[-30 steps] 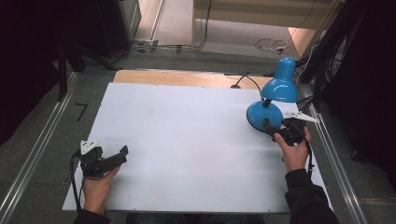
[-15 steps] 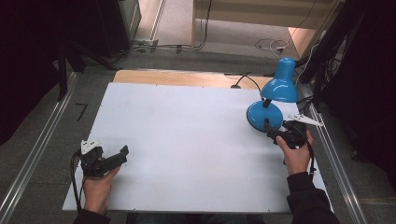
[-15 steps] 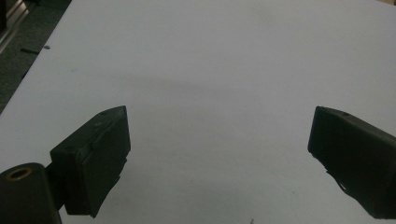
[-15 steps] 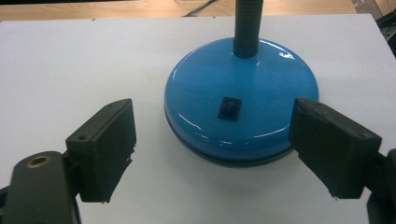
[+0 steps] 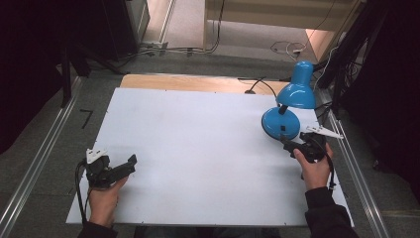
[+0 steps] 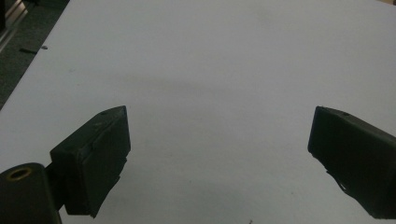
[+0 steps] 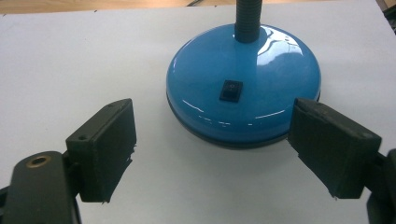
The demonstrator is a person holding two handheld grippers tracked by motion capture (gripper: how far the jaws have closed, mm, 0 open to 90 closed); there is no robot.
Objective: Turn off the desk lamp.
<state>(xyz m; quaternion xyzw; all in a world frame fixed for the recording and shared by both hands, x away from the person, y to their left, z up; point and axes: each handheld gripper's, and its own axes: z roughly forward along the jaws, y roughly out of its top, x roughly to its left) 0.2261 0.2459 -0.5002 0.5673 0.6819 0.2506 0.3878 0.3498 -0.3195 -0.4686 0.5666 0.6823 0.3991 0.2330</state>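
Observation:
A blue desk lamp stands at the board's right side, its round base (image 5: pixel 280 123) on the white surface and its shade (image 5: pixel 298 91) tilted above. In the right gripper view the base (image 7: pixel 243 91) carries a black rocker switch (image 7: pixel 231 90) and a black flexible neck (image 7: pixel 247 18). My right gripper (image 5: pixel 292 145) is just in front of the base, open, with nothing between its jaws (image 7: pixel 212 147). My left gripper (image 5: pixel 130 165) rests near the board's front left corner, open over bare white board (image 6: pixel 219 140).
The white board (image 5: pixel 198 148) lies on a wooden table (image 5: pixel 188 82) whose edge shows at the back. The lamp's black cord (image 5: pixel 260 85) runs off behind it. Metal rails (image 5: pixel 39 163) flank both sides, and cables lie on the floor beyond.
My right gripper has pulled back slightly from the lamp base toward the front. The left gripper and the lamp have stayed put.

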